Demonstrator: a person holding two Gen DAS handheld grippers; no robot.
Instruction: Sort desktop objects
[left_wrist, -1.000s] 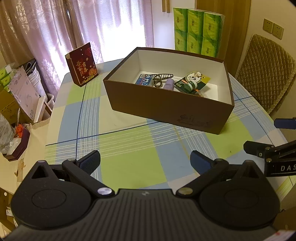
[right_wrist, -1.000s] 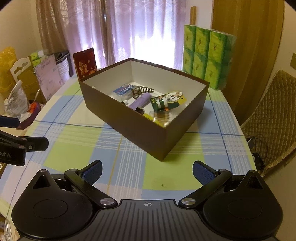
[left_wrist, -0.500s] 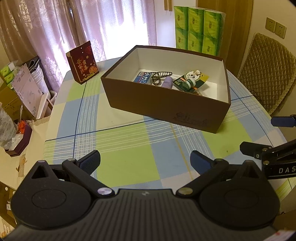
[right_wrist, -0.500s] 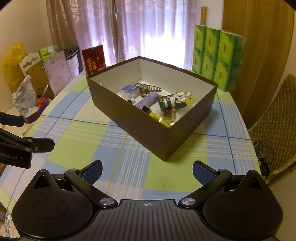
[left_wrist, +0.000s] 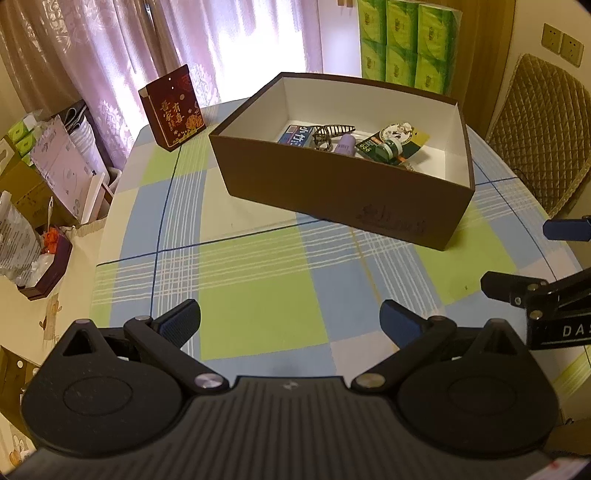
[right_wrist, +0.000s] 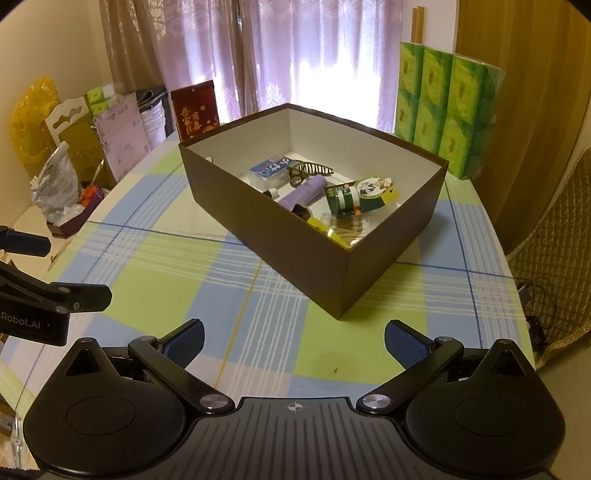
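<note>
Ahead and to the left of the left claw (left_wrist: 290, 321), a red carton (left_wrist: 172, 107) was seen standing upright on the checked tabletop (left_wrist: 258, 295). Both claws were held spread wide with nothing between the fingers, above the near edge of the tabletop. Straight ahead of the right claw (right_wrist: 294, 338), well apart from it, a brown box (right_wrist: 280, 236) was set open-topped; inside it a blue packet (right_wrist: 271, 168), a striped hair clip (right_wrist: 310, 170), a purple tube (right_wrist: 301, 194) and a green card pack (right_wrist: 360, 194) were laid. Behind it to the right, green tissue packs (right_wrist: 447, 110) were stacked.
</note>
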